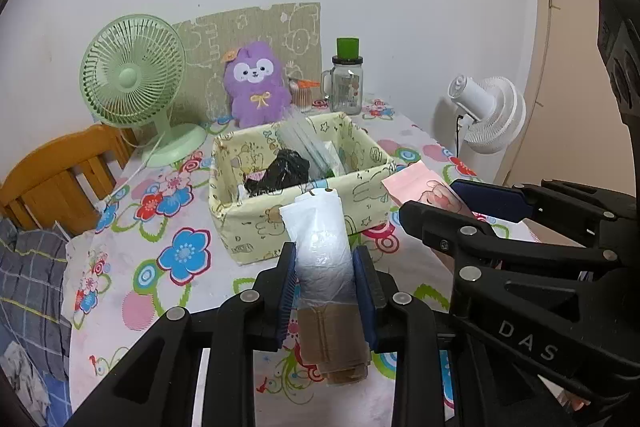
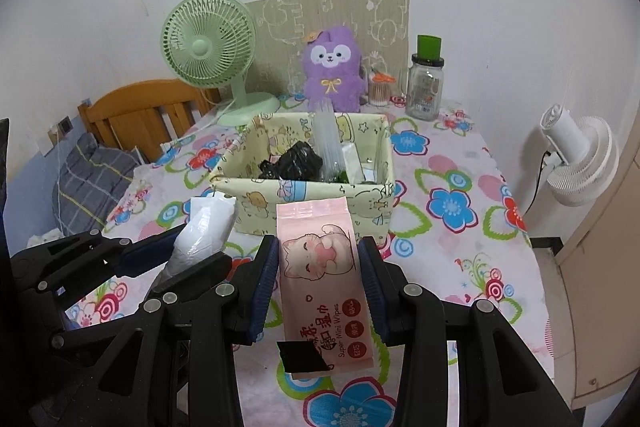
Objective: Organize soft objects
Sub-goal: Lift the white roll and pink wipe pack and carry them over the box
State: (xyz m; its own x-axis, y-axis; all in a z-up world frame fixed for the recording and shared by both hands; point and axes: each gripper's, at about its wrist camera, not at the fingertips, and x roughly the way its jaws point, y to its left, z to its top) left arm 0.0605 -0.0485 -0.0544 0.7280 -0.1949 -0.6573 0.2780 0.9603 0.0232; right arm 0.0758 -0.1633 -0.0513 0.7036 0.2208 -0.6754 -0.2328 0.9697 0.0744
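The job looked about midway. The fabric box (image 2: 308,187) already held a black bag (image 2: 294,161), some clear plastic sleeves (image 2: 328,143) and other packets, while two more soft things were off the table, one in each gripper, neither yet over the box.

The left gripper (image 1: 325,279) had its jaws clamped on a roll of white plastic bags (image 1: 320,243); the roll stuck out ahead of the jaws towards the box's near wall, thin film crinkled around a brown cardboard core that showed behind the pads.

The right gripper (image 2: 318,275) was clamped on a pink pack of wipes (image 2: 320,267), flat and lengthwise between the jaws, a cartoon cat printed on it and a black tab at its rear end. Both probably still had to be carried forward and dropped in.
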